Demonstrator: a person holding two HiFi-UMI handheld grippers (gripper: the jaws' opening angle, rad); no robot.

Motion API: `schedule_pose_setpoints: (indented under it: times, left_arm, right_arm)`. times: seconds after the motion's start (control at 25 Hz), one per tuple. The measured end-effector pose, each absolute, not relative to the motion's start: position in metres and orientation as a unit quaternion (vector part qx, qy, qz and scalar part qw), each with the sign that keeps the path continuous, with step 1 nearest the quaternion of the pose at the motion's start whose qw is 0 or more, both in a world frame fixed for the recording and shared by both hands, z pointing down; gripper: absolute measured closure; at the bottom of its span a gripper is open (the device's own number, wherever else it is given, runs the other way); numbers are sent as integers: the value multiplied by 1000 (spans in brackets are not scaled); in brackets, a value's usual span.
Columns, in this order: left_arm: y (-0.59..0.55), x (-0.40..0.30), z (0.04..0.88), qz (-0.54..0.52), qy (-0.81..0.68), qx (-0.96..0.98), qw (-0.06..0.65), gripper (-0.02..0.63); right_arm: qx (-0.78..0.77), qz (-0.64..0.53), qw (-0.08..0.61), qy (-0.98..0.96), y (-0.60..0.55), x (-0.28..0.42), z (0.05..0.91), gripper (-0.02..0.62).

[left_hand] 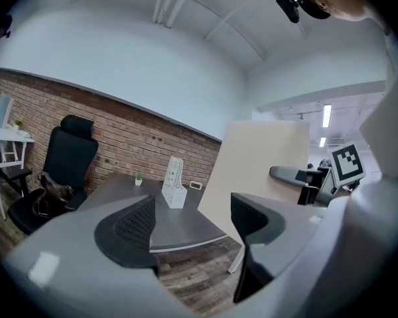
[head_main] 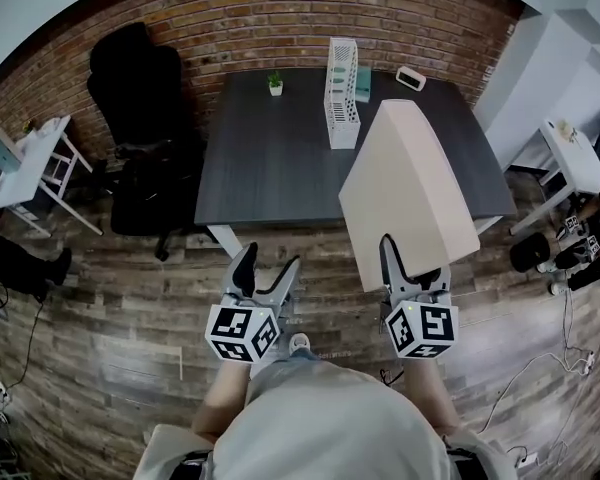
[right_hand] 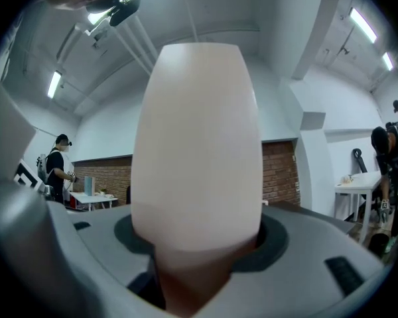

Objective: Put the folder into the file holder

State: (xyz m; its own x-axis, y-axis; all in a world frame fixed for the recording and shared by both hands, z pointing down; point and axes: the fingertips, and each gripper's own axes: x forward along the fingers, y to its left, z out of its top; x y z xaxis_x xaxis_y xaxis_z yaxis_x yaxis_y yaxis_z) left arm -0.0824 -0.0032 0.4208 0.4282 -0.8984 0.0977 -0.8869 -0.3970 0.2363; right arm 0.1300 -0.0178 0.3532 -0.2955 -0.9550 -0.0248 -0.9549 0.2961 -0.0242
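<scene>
Pinching the folder (head_main: 410, 183) by its near edge, our right tongs (head_main: 412, 266) have both pads pressed to its faces. The beige folder stands on edge and rises up and away from the jaws, and it is broad enough to fill the middle of the right gripper view. Our left tongs (head_main: 268, 266) sit near, to the left of the right pair. They are spread wide with nothing between them, and only table and floor show through the gap.

The coming move turns on where the file holder (head_main: 341, 98) lies. It is ahead of the right tongs and a little to their left, well apart from them, roughly on a line running forward between our two tongs. It stands upright on the dark table (head_main: 270, 168), whose near edge we have yet to reach. Its long axis runs away from us, much the same way as the folder points. So we judge that the folder needs a shift to the left and a lowering into the open top more than any big turn. Neither pair of tongs is clearly nearer. The left pair is free to steady the holder.

Beyond the holder and left of it is a small potted plant (head_main: 275, 84). Just behind it stands a teal box (head_main: 363, 80), and a small white device (head_main: 411, 78) lies to the right of that. A black office chair (head_main: 140, 98) stands off to the far left of the left tongs. We see nothing between folder and holder but bare tabletop.
</scene>
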Motion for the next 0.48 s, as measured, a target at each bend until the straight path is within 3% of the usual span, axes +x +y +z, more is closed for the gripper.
schedule_pose_setpoints:
  times: [0.48]
  left_arm:
    - [-85,-113,430,-13,-517,845,135,264]
  right_arm:
    - [-623,5,12,782,-102,112,354,319]
